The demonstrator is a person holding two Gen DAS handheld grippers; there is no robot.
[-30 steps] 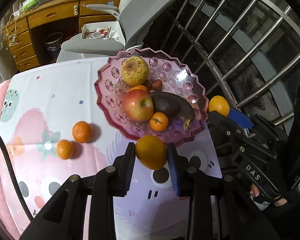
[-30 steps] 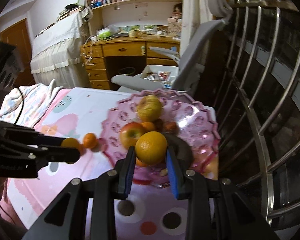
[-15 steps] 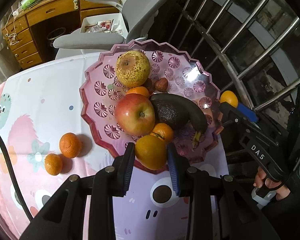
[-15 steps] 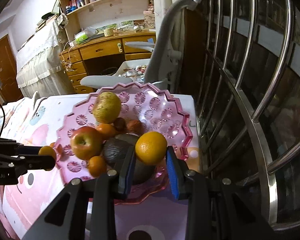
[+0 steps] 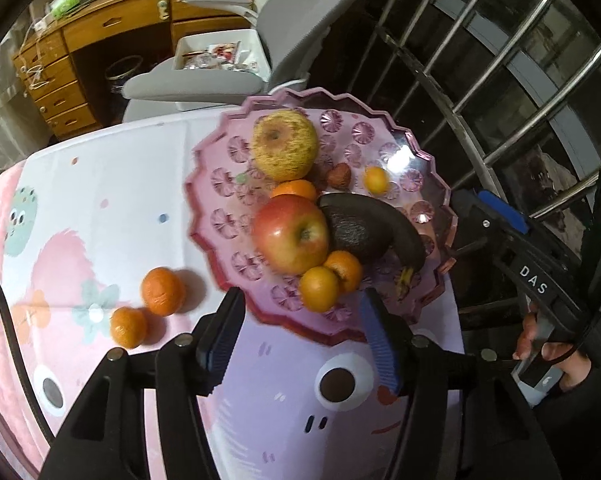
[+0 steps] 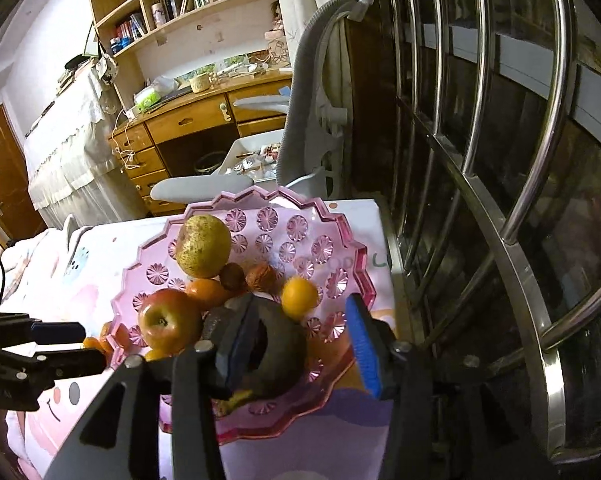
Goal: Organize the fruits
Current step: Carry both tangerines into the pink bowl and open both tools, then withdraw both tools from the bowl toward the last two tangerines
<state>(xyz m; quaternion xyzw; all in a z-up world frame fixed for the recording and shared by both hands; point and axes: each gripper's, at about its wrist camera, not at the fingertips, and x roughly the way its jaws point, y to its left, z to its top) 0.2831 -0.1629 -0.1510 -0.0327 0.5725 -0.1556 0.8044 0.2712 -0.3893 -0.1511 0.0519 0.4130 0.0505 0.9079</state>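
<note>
Opening just now, both grippers: L gripper (image 5: pixel 300 336) jaws apart, empty, w/ orange (image 5: pixel 319 289) on pink plate (image 5: pixel 204 216) rim. R gripper (image 6: pixel 296 340) likewise apart; its orange (image 6: pixel 299 297) lies free in plate.

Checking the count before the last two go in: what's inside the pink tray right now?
The pink tray holds a yellow pear, a red apple, an avocado, a dark banana, small oranges and brown nuts. Anything under the avocado and banana is hidden.

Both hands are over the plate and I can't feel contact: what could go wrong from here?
The left gripper has just been opening; an orange lies loose between the fingers, near the rim of the plate, so a careless retreat might roll it off. The plate sits close to the table edge by the window bars, so a knock could push it over.
</note>
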